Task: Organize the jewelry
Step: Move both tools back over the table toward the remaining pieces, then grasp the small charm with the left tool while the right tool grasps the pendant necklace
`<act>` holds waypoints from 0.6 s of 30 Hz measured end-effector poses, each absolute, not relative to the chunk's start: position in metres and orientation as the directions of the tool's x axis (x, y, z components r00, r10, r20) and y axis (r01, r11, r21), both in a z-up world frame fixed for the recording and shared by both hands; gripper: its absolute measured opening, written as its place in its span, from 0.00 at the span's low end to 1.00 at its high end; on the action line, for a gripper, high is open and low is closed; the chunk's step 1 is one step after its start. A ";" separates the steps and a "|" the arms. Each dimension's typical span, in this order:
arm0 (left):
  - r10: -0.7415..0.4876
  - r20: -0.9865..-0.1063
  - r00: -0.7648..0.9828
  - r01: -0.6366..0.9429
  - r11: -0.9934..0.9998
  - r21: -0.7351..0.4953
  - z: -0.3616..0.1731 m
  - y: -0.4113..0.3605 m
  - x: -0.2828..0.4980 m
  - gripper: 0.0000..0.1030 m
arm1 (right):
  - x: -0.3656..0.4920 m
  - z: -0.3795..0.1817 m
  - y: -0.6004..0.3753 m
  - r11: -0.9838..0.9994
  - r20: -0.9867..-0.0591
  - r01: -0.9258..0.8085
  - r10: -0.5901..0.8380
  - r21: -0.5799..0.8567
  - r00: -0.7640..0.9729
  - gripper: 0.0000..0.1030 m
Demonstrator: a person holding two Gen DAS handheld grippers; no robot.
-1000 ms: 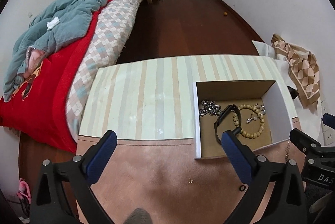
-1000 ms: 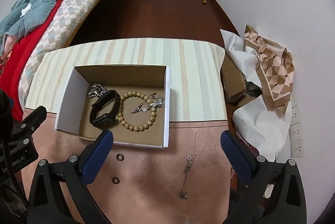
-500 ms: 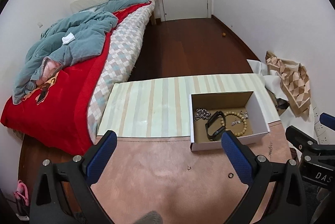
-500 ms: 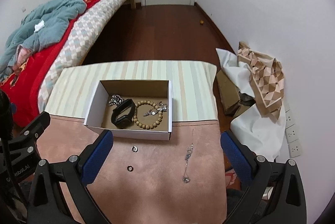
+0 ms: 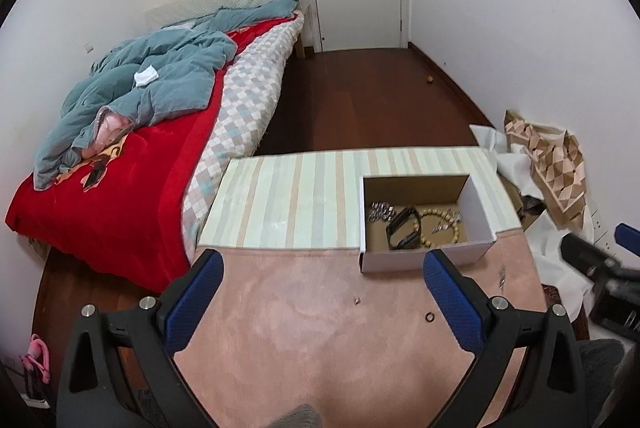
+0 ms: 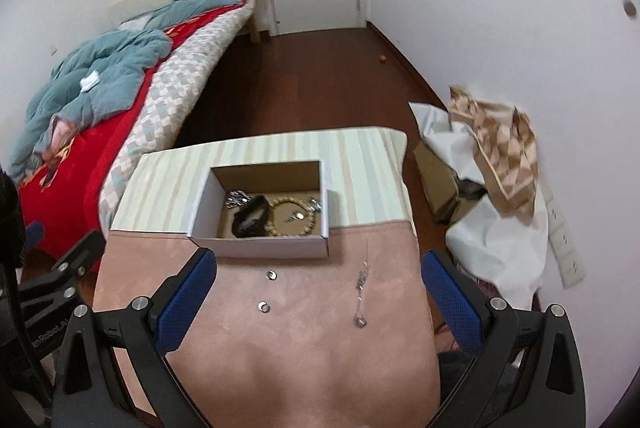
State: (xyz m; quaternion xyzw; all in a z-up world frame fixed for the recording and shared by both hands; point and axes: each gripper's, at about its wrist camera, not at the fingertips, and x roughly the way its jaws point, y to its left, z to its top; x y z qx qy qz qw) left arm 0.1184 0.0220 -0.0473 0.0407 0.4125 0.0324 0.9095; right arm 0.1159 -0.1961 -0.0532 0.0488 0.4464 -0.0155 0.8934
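Both sets of fingers are spread wide and hold nothing. The left gripper [image 5: 323,298] hangs above the pink part of the surface [image 5: 304,356], and the right gripper [image 6: 319,298] does the same a little further right, seen at the left view's 3 o'clock edge.

Out from the right gripper's fingers, toward 12 o'clock, two small rings lie loose on the pink cloth: the nearer ring [image 6: 263,306] and the farther ring [image 6: 271,274], just short of the box. At about 1 o'clock from the same fingers a thin necklace [image 6: 362,294] lies stretched out, its pendant end nearest the camera.

Beyond these sits the open cardboard box [image 6: 260,248], straddling the line where the pink cloth meets the striped cloth. Inside it are a silver chain [image 6: 237,198] at the far left, a black band [image 6: 250,218] beside it, a bead bracelet [image 6: 295,218] and a small silver piece lying across the beads.

By this layout the job looks more than half done: four pieces are boxed, and three remain outside, the two rings and the necklace. The rings are tiny and flat, so they will likely be the fiddly ones.
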 end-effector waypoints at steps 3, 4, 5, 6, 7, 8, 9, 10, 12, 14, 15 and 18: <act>0.104 -0.779 0.618 -0.034 0.994 0.105 -0.071 0.022 0.119 0.99 | 0.115 -0.082 -0.222 0.985 -0.835 0.151 -0.014 0.083 0.551 1.00; 0.115 -0.792 0.600 -0.039 0.993 0.115 -0.082 0.022 0.119 0.99 | 0.116 -0.095 -0.233 0.979 -0.848 0.183 -0.024 0.086 0.529 1.00; 0.132 -0.800 0.585 -0.047 0.991 0.129 -0.094 0.022 0.120 0.99 | 0.115 -0.107 -0.241 0.975 -0.859 0.207 -0.034 0.085 0.511 1.00; 0.146 -0.809 0.569 -0.053 0.989 0.141 -0.104 0.022 0.121 0.99 | 0.115 -0.120 -0.250 0.969 -0.871 0.230 -0.040 0.085 0.490 1.00; 0.152 -0.821 0.550 -0.054 0.988 0.147 -0.115 0.023 0.122 0.99 | 0.116 -0.136 -0.259 0.965 -0.883 0.245 -0.035 0.092 0.469 1.00; 0.157 -0.833 0.530 -0.056 0.987 0.150 -0.126 0.023 0.123 0.99 | 0.116 -0.149 -0.264 0.964 -0.891 0.247 -0.023 0.101 0.454 1.00; 0.166 -0.843 0.512 -0.062 0.986 0.156 -0.137 0.024 0.125 0.99 | 0.116 -0.162 -0.269 0.963 -0.898 0.249 -0.015 0.106 0.439 0.97; 0.174 -0.851 0.496 -0.068 0.985 0.161 -0.146 0.026 0.126 0.99 | 0.117 -0.177 -0.270 0.963 -0.908 0.247 -0.007 0.107 0.418 0.92; 0.191 -0.865 0.464 -0.078 0.982 0.175 -0.164 0.030 0.128 0.99 | 0.119 -0.202 -0.269 0.968 -0.921 0.225 0.017 0.113 0.389 0.80; 0.214 -0.878 0.427 -0.097 0.977 0.190 -0.181 0.036 0.131 0.99 | 0.121 -0.222 -0.263 0.973 -0.927 0.201 0.032 0.114 0.374 0.72; 0.216 -0.886 0.410 -0.106 0.976 0.189 -0.188 0.039 0.131 0.99 | 0.122 -0.230 -0.259 0.976 -0.929 0.187 0.032 0.108 0.370 0.67; 0.217 -0.900 0.378 -0.125 0.975 0.183 -0.202 0.048 0.131 0.99 | 0.126 -0.244 -0.248 0.985 -0.926 0.154 0.015 0.079 0.378 0.59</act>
